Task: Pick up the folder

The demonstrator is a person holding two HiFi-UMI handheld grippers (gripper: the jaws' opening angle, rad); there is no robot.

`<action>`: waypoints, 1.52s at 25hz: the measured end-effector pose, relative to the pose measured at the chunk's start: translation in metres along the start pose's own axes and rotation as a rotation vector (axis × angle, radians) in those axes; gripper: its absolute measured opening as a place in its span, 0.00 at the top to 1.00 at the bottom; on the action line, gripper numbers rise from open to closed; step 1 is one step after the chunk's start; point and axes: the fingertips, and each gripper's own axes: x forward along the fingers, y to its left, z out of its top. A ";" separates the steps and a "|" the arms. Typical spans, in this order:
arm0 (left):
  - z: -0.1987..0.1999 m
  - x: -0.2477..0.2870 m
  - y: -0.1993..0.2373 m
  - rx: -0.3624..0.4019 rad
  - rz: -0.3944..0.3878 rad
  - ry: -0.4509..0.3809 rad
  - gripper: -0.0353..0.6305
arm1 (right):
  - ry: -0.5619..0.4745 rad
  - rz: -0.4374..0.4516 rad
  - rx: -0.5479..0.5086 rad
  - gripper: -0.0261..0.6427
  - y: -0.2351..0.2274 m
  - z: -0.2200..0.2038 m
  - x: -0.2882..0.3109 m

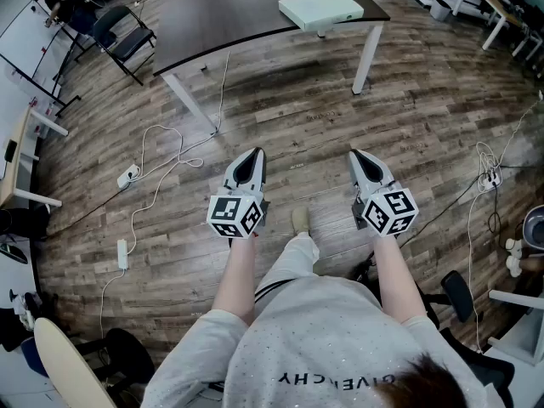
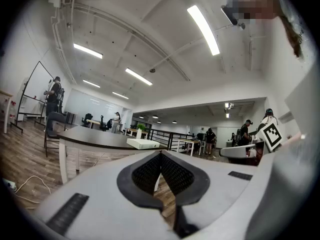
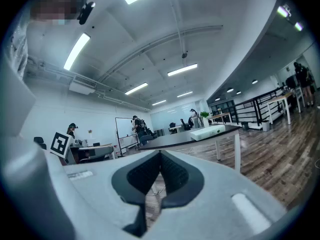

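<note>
As nothing is gripped so far, the approach is judged to be the step in hand. At 9 o'clock in the head view, white cables [image 1: 161, 170] trail over the wooden floor [image 1: 289, 109]; these are best kept clear of when the table is neared. The left gripper [image 1: 254, 155] is held level, its jaws pressed together with nothing between them. From it, toward 1 o'clock, the folder [image 1: 321, 8] is seen: a pale flat thing on the near right corner of the dark table [image 1: 221, 24], well apart from both claws, its near edge apparently overhanging the rim. The right gripper [image 1: 358, 155], at 6 o'clock from the folder, is likewise clamped shut and empty. One claw should be spread before that edge is met. It should be squeezed only once the edge is seated deep between the pads, so that the folder is not tipped.
</note>
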 end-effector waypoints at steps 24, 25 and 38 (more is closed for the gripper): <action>0.015 0.200 0.112 -0.002 -0.008 0.014 0.95 | -0.013 -0.096 0.002 0.96 -0.125 0.040 0.180; 0.017 0.207 0.116 -0.003 -0.009 0.014 0.95 | -0.011 -0.101 0.010 0.96 -0.130 0.040 0.187; 0.028 0.273 0.189 0.001 0.013 0.010 0.95 | 0.023 -0.128 0.063 0.96 -0.170 0.035 0.272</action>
